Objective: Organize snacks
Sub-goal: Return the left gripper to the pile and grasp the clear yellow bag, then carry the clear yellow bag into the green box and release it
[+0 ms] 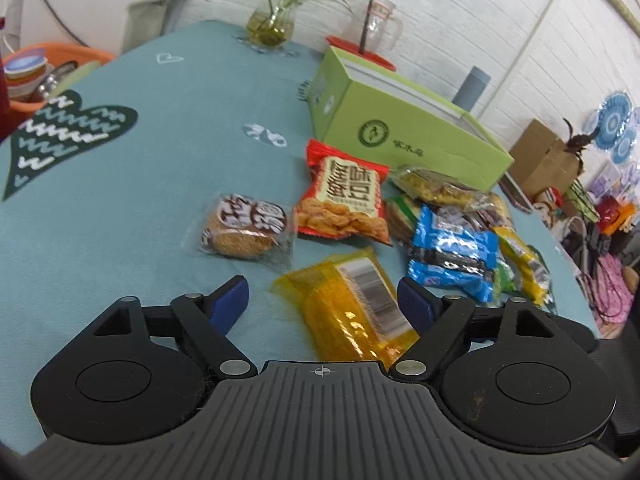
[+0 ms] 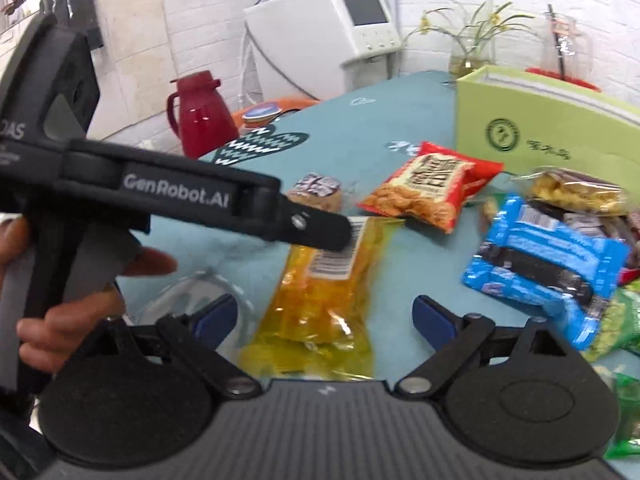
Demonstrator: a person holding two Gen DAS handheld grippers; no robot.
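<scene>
A yellow see-through snack packet (image 1: 352, 308) with a barcode lies on the teal tablecloth (image 1: 140, 200) between the blue pads of my left gripper (image 1: 322, 300). It sits close against the right pad, and the left pad stands clear of it. The right wrist view shows the same yellow packet (image 2: 324, 292) between the wide-apart pads of my right gripper (image 2: 324, 316), untouched. One of the left gripper's fingers (image 2: 320, 228) crosses over the packet's far end. Beyond lie a red snack bag (image 1: 344, 200), a brown cookie packet (image 1: 244, 228) and a blue packet (image 1: 452, 256).
A green box (image 1: 400, 120) stands behind the snack pile, with a clear bag of yellow snacks (image 1: 436, 188) in front of it. A plant vase (image 1: 272, 24) and a glass jug (image 1: 376, 24) stand at the far edge. A red thermos (image 2: 202, 116) stands beyond the table.
</scene>
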